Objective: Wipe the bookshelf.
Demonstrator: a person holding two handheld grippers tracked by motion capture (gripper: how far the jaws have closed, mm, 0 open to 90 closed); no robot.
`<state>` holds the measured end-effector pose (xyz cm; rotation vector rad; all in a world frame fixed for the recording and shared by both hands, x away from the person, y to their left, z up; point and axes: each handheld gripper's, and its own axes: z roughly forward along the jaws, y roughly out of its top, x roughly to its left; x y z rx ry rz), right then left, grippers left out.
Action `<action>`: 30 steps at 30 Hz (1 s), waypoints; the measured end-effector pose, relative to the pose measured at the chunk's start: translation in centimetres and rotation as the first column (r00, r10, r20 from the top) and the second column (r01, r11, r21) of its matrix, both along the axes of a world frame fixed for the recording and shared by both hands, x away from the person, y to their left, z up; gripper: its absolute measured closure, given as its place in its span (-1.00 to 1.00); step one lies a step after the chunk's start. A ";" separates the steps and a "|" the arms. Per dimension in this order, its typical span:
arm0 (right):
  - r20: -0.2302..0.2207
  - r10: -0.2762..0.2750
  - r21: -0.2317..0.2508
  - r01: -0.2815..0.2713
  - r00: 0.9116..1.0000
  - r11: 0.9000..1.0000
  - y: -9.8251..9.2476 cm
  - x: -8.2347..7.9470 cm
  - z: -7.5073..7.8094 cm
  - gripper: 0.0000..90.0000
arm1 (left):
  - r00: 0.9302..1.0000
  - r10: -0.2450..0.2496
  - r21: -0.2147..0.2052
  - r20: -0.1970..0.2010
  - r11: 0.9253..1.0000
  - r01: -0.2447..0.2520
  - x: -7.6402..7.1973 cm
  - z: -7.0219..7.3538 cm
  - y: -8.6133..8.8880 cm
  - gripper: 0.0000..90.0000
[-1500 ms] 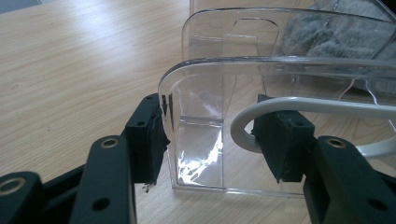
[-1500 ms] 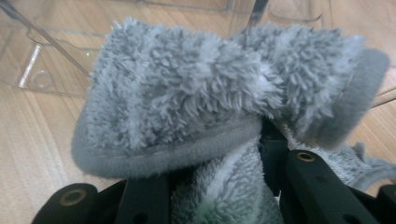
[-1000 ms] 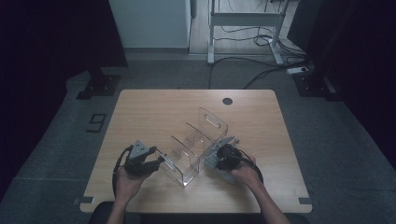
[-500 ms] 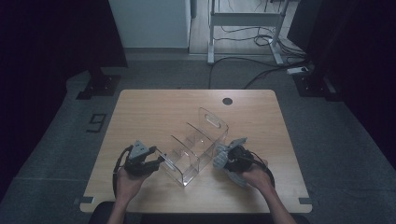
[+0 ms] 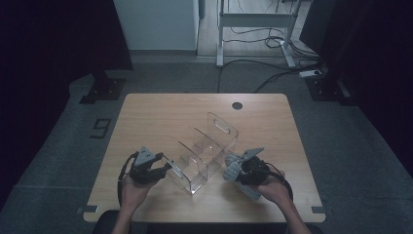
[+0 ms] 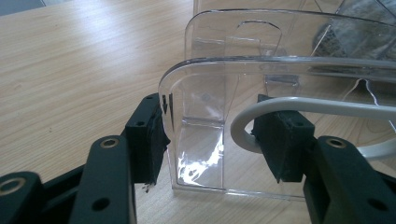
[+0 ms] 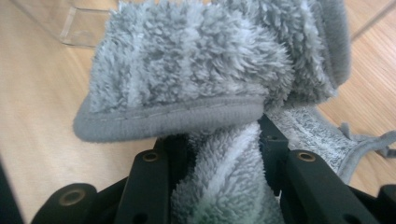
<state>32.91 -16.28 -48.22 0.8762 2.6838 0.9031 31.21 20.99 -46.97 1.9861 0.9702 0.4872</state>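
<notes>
Standing on the pale wooden counter (image 5: pixel 160 117), the clear acrylic divider rack (image 5: pixel 204 151) has several upright see-through panels with rounded top corners, the tallest one at the far end pierced by a slot handle; light glints off its base. The left claw (image 5: pixel 165 168) sits at the rack's near end, and in the left gripper view its jaws stand partly apart on either side of the nearest panel (image 6: pixel 205 126), the left pad touching the panel's edge and the right pad pressing a white cable (image 6: pixel 299 106) beside it. The right claw (image 5: pixel 233 168) hovers just beside the rack's right side, closed on a fluffy grey microfibre cloth (image 7: pixel 196 84) with a stitched darker hem; the cloth bunches thickly above the jaws and hangs over the counter.
</notes>
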 end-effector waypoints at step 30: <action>0.037 0.131 -0.010 -0.131 0.991 0.991 7.4 -0.5 -0.7 0.43 | 1.000 -0.005 0.008 -0.005 1.000 0.005 0.0 0.1 -0.4 0.00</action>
